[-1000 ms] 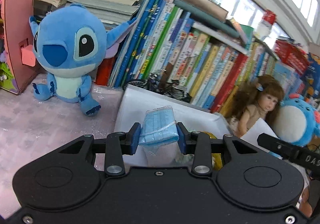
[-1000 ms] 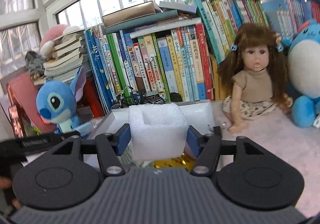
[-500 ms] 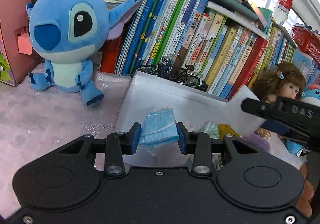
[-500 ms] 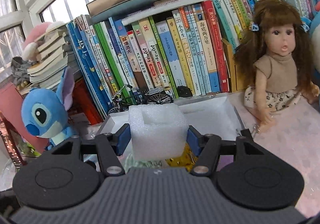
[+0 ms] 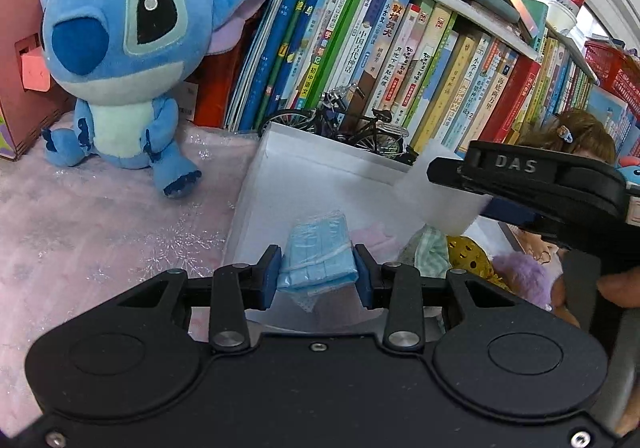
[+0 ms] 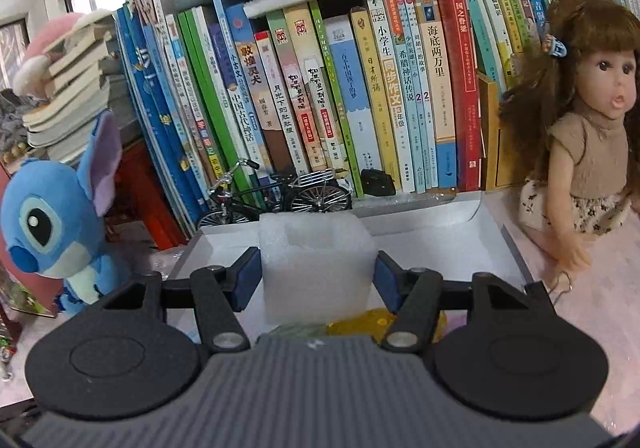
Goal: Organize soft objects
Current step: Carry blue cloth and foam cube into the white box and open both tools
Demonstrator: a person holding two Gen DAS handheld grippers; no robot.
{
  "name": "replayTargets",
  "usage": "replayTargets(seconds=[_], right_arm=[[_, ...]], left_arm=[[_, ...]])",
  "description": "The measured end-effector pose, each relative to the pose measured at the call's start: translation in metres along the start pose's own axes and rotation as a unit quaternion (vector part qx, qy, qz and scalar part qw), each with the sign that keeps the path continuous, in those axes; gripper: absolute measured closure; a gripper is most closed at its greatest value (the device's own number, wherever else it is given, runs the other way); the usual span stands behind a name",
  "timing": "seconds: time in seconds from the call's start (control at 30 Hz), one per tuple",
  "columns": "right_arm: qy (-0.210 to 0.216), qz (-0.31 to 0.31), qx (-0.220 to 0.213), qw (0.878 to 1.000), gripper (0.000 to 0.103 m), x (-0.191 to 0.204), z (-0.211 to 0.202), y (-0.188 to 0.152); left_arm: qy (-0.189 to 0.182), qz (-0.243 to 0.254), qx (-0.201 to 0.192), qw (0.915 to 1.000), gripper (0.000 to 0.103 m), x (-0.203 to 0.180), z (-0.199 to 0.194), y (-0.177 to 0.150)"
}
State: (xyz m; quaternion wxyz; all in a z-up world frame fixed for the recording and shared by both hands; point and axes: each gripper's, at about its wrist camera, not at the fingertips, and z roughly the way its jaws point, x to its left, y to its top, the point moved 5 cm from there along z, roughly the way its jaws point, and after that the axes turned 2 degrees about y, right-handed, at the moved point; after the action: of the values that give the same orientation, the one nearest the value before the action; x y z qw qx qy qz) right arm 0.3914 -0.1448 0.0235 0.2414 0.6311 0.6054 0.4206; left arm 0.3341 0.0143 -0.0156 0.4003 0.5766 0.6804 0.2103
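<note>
Left wrist view: the left gripper point(image 5: 318, 275) clamps a wrapped pack of blue face masks point(image 5: 318, 258) over the white box point(image 5: 304, 171). A blue Stitch plush point(image 5: 128, 59) sits at ten o'clock; the right gripper point(image 5: 472, 187) enters at three o'clock carrying a white foam block point(image 5: 438, 195).

Right wrist view: the right gripper point(image 6: 318, 278) squeezes the white foam block point(image 6: 318, 262) over the white box point(image 6: 432, 224). A doll point(image 6: 584, 115) sits at two o'clock, with a model bicycle point(image 6: 276, 195) at twelve.
</note>
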Motion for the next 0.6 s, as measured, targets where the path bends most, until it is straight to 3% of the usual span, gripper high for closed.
replayTargets(seconds=[0.6], right_arm=[[-0.004,0.002,0.032,0.999,0.038,-0.001,0.029,-0.015]], left_arm=[[-0.013,0.003,0.006,0.9999,0.066,0.002,0.009,-0.001]])
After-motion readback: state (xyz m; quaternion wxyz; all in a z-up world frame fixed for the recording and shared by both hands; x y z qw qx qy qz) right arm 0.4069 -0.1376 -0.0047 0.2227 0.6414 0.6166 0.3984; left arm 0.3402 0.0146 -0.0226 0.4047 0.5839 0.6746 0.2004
